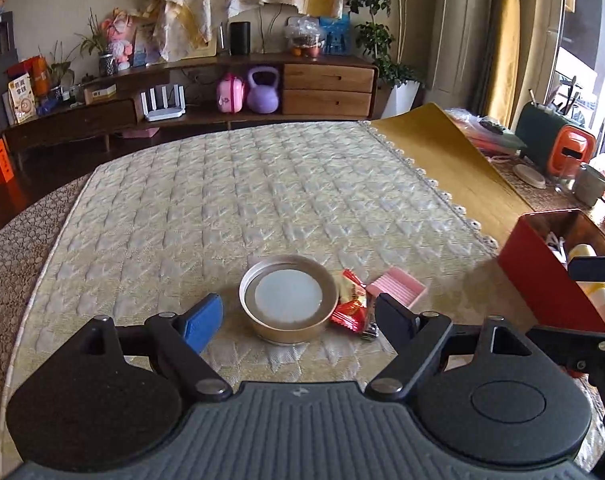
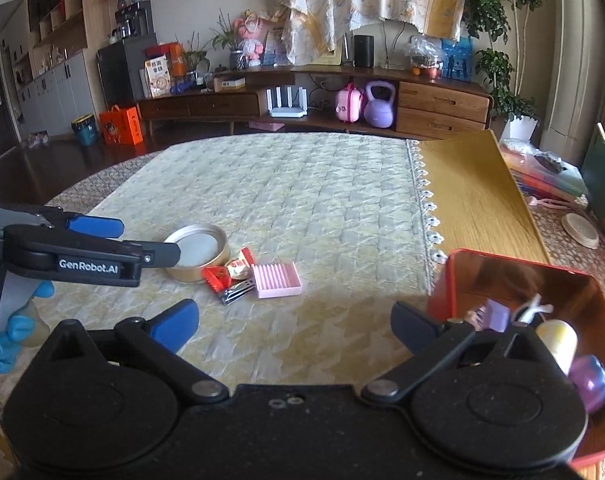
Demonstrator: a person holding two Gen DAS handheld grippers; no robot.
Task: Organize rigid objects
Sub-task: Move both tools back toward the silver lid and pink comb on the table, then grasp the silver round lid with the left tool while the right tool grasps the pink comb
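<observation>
A round gold tin lid [image 1: 288, 304] lies upside down on the quilted cloth. It sits just ahead of my left gripper [image 1: 298, 318] and between its open fingers, which stand clear of its rim. Right of the lid lie red candy wrappers [image 1: 350, 304], a nail clipper [image 2: 236, 294] and a pink ridged tray [image 2: 276, 280]. My right gripper [image 2: 296, 326] is wide open over bare cloth with nothing between its fingers. It is next to the red box [image 2: 502, 276]. The right wrist view also shows the left gripper [image 2: 150, 240] at the lid [image 2: 196, 252].
The red box [image 1: 542, 272] holds a purple comb [image 2: 492, 314], a pale bottle [image 2: 558, 340] and a purple cap. A yellow mat [image 2: 470, 196] lies beyond it. A hand in a blue glove [image 2: 6, 336] is at the left. Cups and an orange appliance [image 1: 570, 152] stand at the far right.
</observation>
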